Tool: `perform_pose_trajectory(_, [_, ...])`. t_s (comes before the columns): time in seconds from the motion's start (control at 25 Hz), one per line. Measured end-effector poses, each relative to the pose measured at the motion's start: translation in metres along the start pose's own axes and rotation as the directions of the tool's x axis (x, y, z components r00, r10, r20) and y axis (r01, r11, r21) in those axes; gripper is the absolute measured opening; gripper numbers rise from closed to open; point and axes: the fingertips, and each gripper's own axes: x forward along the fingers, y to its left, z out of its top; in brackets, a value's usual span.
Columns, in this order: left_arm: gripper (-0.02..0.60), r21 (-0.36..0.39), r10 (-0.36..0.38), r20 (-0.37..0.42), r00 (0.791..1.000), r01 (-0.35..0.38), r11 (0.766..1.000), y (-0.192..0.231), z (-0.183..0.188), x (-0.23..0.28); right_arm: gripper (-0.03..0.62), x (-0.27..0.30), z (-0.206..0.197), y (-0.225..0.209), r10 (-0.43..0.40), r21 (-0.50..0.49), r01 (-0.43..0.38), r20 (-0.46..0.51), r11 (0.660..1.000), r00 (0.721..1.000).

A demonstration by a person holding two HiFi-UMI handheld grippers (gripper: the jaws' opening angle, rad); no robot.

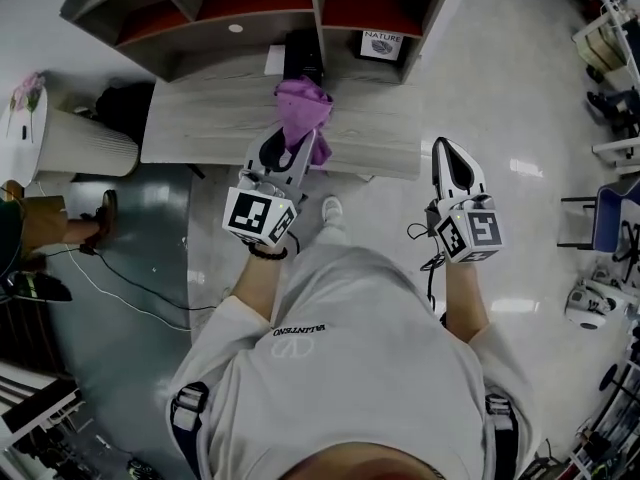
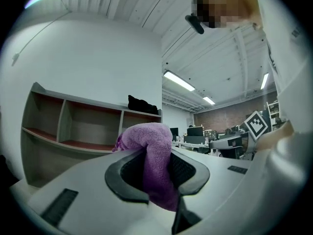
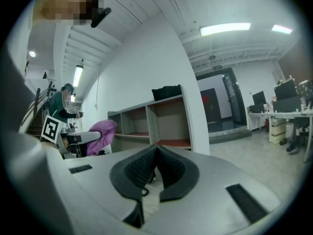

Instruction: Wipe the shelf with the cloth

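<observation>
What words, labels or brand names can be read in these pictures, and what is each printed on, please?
"NATURE": on the white card standing in the right compartment of the shelf; the print under it is too small to read.
"VALENTINO": on the person's white shirt, seen upside down.
No other text is readable.

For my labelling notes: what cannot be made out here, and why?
The purple cloth: lower end hidden between the pads of the left gripper, left gripper view.
The dark item on the shelf: too dark to identify, both gripper views.
The shelf's far part: cut off by the head view's top edge.
</observation>
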Motion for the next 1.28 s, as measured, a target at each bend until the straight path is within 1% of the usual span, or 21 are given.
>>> perform_pose_trajectory(0.28, [0.100,-0.024,-0.078,-0.021,0.997,0.078,0.997,0.036,-0.015,0.058,-0.002,0.066,0.005,-0.005,-0.030,-0.003,0.030,-0.012,1.000,0.999])
perform_pose_trajectory(0.48, [0.100,-0.040,-0.128,-0.038,0.991,0.127,0.991,0.052,-0.030,0.091,-0.002,0.101,0.008,-0.004,-0.058,-0.009,0.058,-0.005,0.998,0.998])
perform_pose_trajectory(0.6, [0.100,-0.048,-0.145,-0.052,0.988,0.143,0.989,0.060,-0.037,0.111,-0.002,0.117,0.009,-0.003,-0.069,-0.016,0.068,-0.003,0.998,0.998])
perform_pose_trajectory(0.72, [0.100,-0.048,-0.148,-0.064,0.987,0.145,0.988,0.062,-0.041,0.132,-0.002,0.130,0.007,-0.002,-0.059,-0.030,0.059,-0.019,0.998,0.998])
perform_pose_trajectory(0.88, [0.100,-0.027,-0.139,-0.080,0.987,0.137,0.990,0.063,-0.046,0.163,-0.002,0.150,0.007,-0.004,-0.045,-0.034,0.045,-0.022,0.998,0.999])
perform_pose_trajectory(1.04, [0.100,0.010,-0.106,-0.100,0.989,0.108,0.994,0.068,-0.054,0.191,-0.002,0.172,0.004,-0.011,-0.030,-0.043,0.030,-0.023,0.999,0.999])
perform_pose_trajectory(1.28, [0.100,0.017,-0.045,-0.138,0.989,0.048,0.999,0.081,-0.070,0.233,-0.002,0.212,0.006,-0.031,0.003,-0.032,-0.003,-0.019,0.999,1.000])
